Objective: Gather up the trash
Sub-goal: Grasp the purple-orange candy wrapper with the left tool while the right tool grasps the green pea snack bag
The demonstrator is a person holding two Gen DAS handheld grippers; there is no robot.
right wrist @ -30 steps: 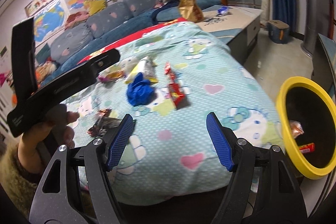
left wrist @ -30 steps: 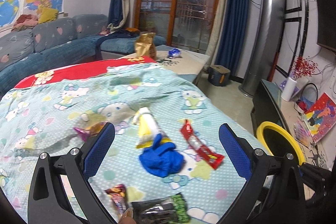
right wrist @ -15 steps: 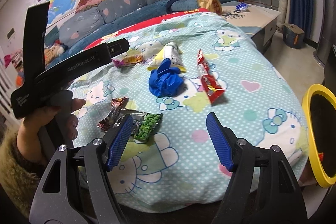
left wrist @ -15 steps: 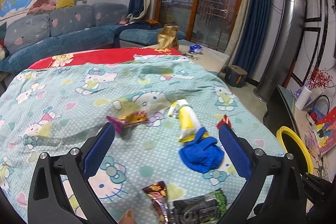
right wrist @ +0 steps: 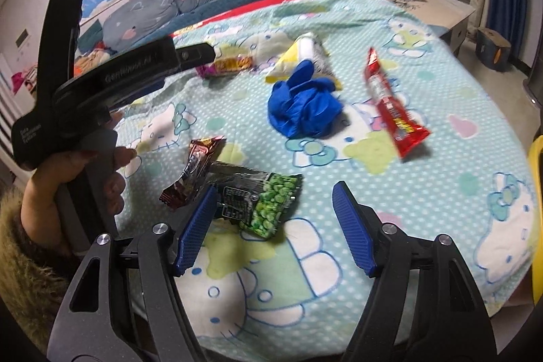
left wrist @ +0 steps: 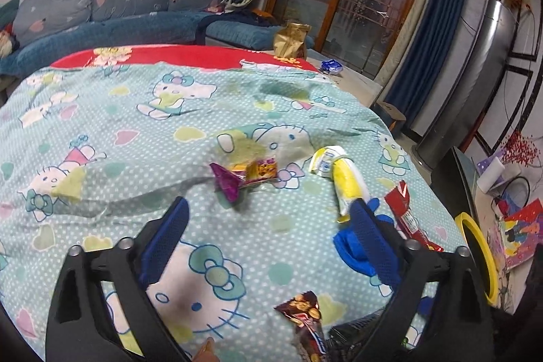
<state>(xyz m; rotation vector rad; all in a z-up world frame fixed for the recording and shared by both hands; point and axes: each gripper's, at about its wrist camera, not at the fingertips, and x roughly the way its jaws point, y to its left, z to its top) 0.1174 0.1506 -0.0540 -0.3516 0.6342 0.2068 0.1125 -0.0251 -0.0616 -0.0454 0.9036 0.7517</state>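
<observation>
Trash lies scattered on a Hello Kitty blanket. A purple-and-yellow wrapper lies ahead of my open, empty left gripper. A yellow-and-white packet, a crumpled blue glove and a red wrapper lie to the right. A green pea packet and a brown wrapper lie just ahead of my open, empty right gripper, towards its left finger. The left gripper's body shows in the right wrist view, held by a hand.
A yellow-rimmed bin stands off the right edge of the blanket, also seen in the right wrist view. A blue sofa is behind. A low table with a gold bag stands at the far end.
Both grippers have swung left, away from the yellow bin. The left now faces the purple wrapper; the right has come close to the green pea packet. Both stayed open.
</observation>
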